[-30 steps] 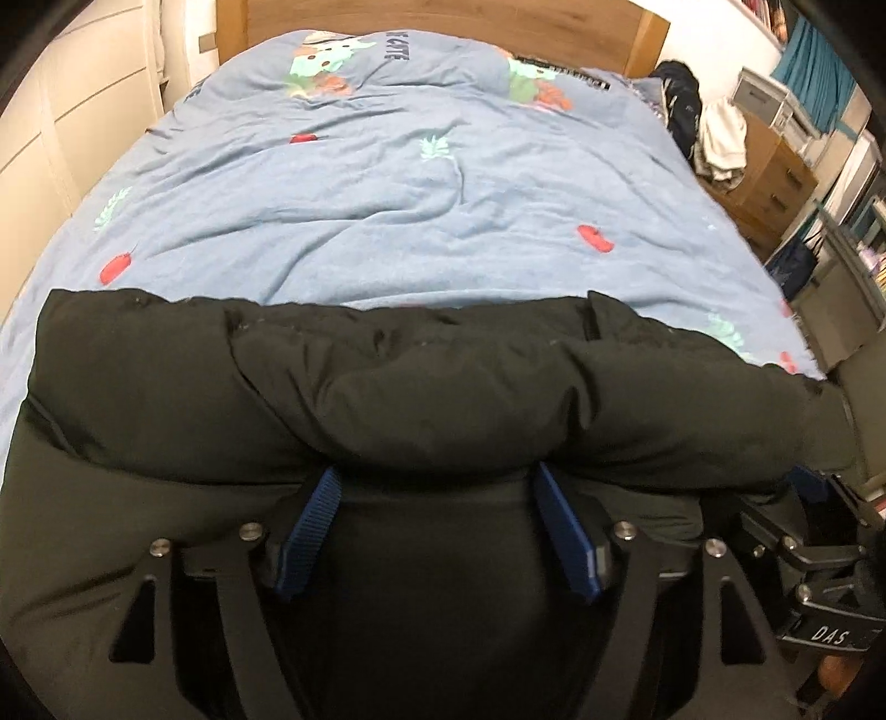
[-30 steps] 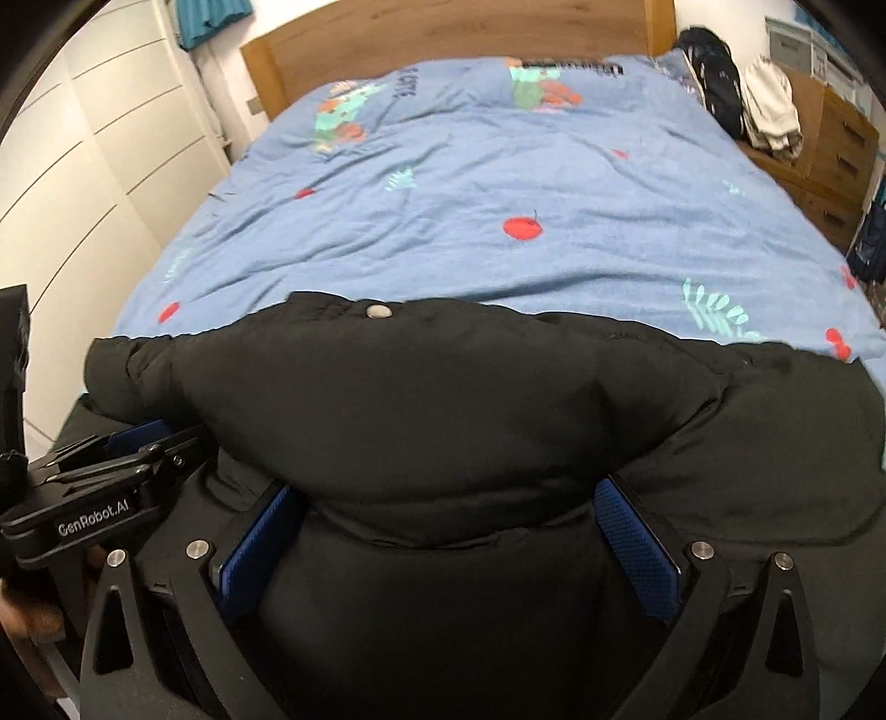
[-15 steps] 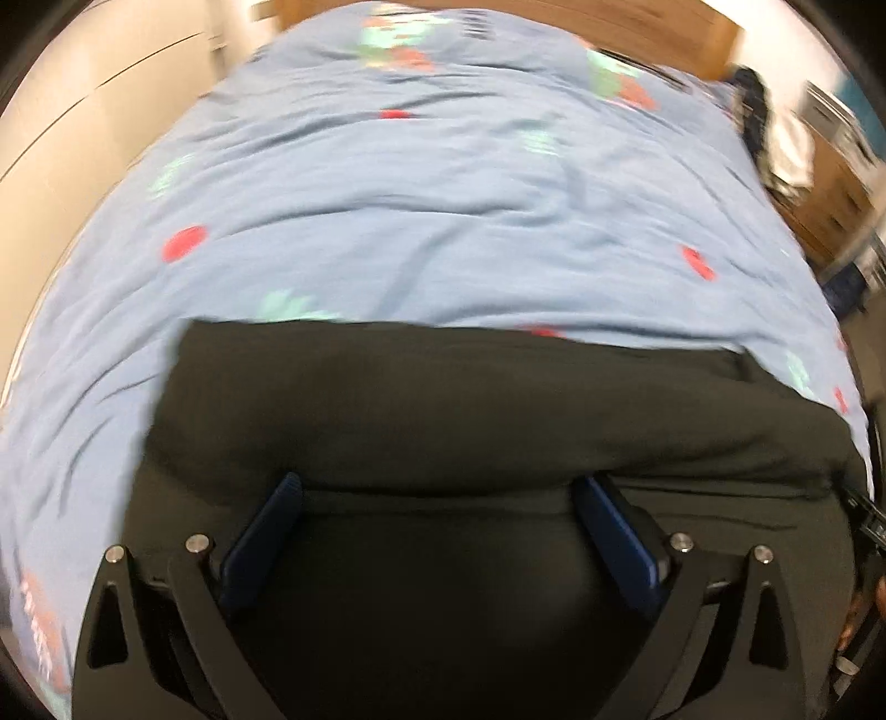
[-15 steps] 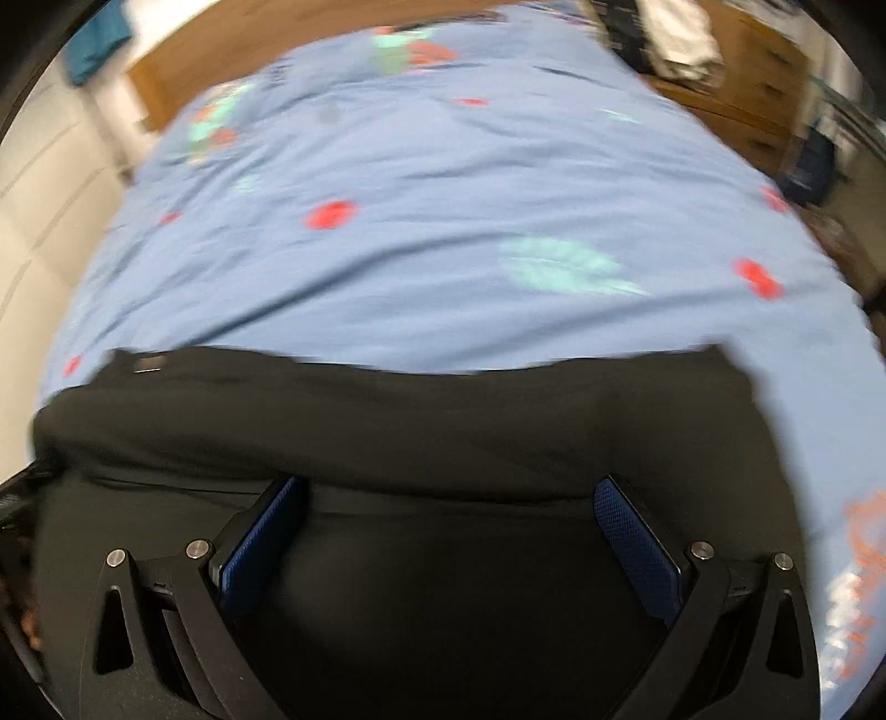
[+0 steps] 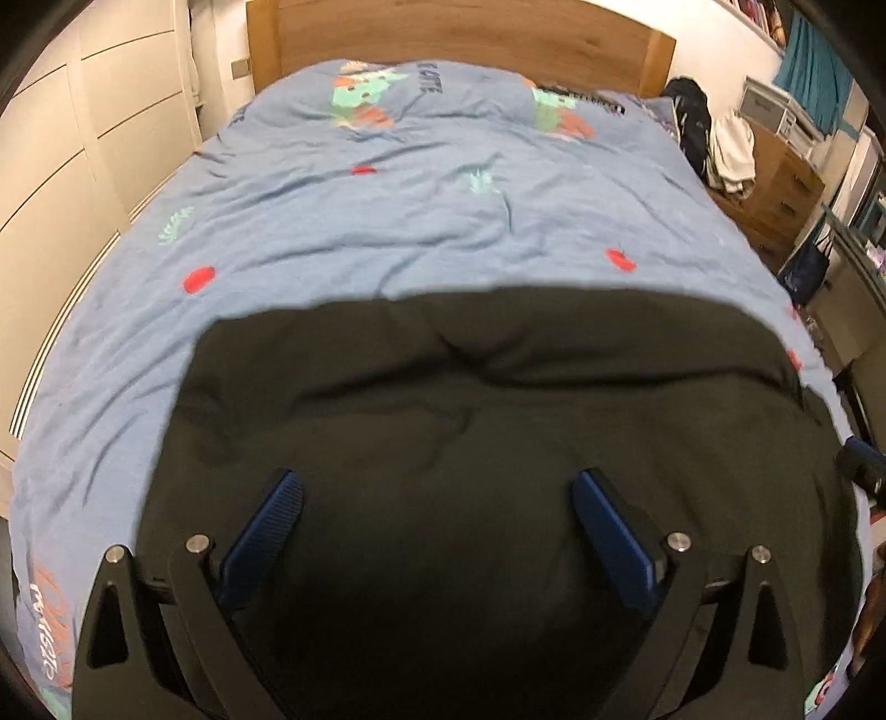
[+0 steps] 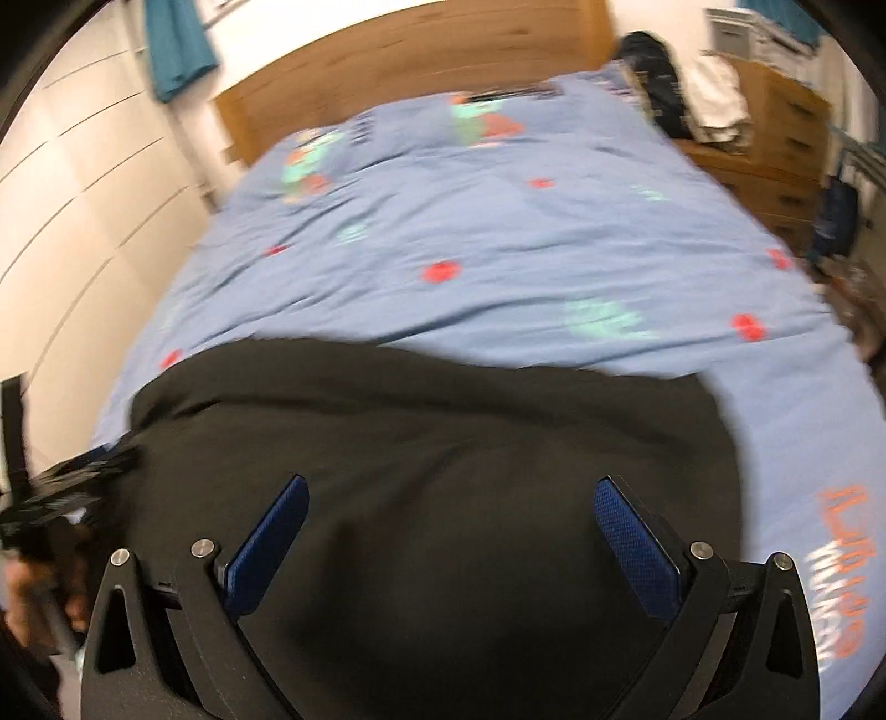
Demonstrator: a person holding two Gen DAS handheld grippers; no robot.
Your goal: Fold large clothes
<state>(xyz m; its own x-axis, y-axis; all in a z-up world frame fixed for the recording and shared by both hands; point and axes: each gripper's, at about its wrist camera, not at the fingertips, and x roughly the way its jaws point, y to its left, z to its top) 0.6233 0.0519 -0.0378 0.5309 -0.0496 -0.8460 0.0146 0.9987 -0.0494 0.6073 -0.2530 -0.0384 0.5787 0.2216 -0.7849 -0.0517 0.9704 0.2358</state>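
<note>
1. The black padded jacket [image 5: 487,421] lies folded on the bed [image 5: 432,221], at the foot end, well away from the wooden headboard [image 5: 443,39].
2. The left gripper [image 5: 437,520] and the right gripper [image 6: 448,526] both hang over the jacket with fingers spread wide, holding nothing.
3. The jacket looks soft, puffy and bulky, with a smooth matte shell that may slip, so it will likely spring back.
4. I would pinch deep at a doubled edge or seam, not the rounded top.
5. The bed's cover is wrinkled blue cotton with small prints.
</note>
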